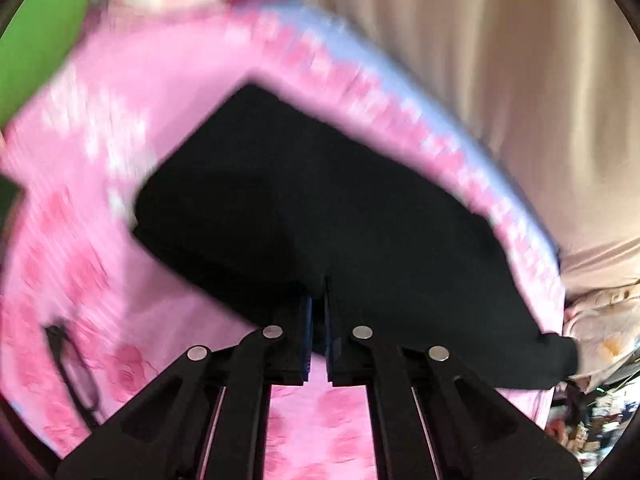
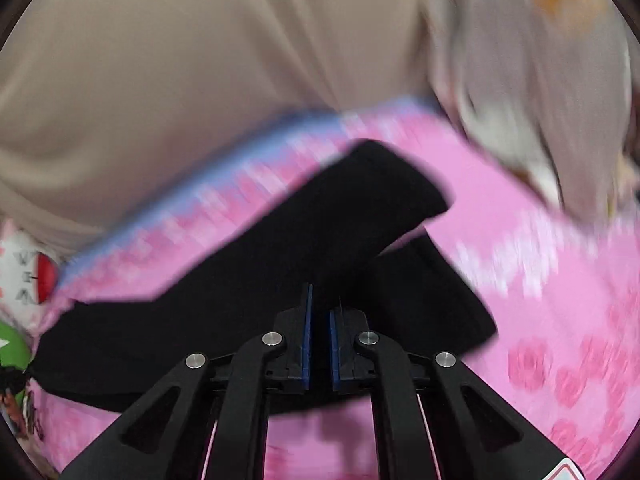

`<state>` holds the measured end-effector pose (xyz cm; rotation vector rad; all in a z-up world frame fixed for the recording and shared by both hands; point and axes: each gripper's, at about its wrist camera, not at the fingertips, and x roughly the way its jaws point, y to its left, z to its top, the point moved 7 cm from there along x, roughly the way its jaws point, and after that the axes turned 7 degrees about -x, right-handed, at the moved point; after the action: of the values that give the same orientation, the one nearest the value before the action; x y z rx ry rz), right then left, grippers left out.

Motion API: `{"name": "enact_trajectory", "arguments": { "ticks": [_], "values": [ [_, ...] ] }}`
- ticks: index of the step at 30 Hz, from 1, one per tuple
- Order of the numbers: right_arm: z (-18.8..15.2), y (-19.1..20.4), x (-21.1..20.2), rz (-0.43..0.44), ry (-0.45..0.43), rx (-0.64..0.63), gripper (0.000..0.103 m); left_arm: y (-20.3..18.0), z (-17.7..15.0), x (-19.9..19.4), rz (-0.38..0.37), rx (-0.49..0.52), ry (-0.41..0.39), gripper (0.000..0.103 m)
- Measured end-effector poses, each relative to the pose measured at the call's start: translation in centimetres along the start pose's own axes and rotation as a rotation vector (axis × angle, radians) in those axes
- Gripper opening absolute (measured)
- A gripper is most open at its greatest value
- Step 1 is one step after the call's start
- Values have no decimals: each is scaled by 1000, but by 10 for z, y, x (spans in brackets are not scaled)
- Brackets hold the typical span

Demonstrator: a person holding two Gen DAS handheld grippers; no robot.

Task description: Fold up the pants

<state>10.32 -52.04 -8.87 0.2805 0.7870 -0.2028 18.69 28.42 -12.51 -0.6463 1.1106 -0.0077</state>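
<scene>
The black pants (image 1: 320, 216) lie on the pink rose-print bedsheet (image 1: 96, 184), already doubled over, their long axis running across in front of both claws. My left claw (image 1: 318, 300) and right claw (image 2: 320, 312) each look nearly clenched over the near edge; whether cloth is pinched I cannot tell. Beige curtain (image 2: 200, 40) behind. Motion blur leaves no writing I can read.

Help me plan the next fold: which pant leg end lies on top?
In the right wrist view, the far leg of the black pants overlaps the nearer leg.
</scene>
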Motion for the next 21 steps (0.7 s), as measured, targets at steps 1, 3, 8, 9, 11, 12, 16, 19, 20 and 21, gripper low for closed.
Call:
{"name": "enact_trajectory", "arguments": {
  "ticks": [1, 3, 8, 9, 11, 12, 16, 19, 20, 21],
  "values": [
    [-16, -15, 18, -30, 58, 25, 9, 9, -5, 10, 1, -23, 23, 4],
    [-26, -26, 14, 31, 17, 93, 22, 11, -7, 6, -22, -25, -8, 7],
    [-24, -17, -14, 2, -34, 77, 42, 5, -2, -25, -10, 8, -114, 45],
    [-25, -15, -18, -7, -40, 68, 42, 9, 2, -29, 1, -5, -133, 56],
    [-29, -13, -30, -45, -51, 40, 43, 17, 11, -33, 57, -24, -184, 54],
    [-30, -11, -33, -59, -54, 28, 45, 20, 14, -35, 84, -30, -200, 53],
    [-14, -14, -47, -92, -87, 17, 63, 18, 17, -55, 66, -35, -236, 54],
    [0, -23, -44, -61, -85, 35, 71, 10, 17, -43, 92, -7, -212, 68],
    [4, -28, -38, -77, -65, 39, 71, 9, 17, -34, 100, -16, -202, 69],
    [4, -31, -32, -93, -47, 34, 71, 9, 17, -25, 104, -27, -188, 69]
  ]
}}
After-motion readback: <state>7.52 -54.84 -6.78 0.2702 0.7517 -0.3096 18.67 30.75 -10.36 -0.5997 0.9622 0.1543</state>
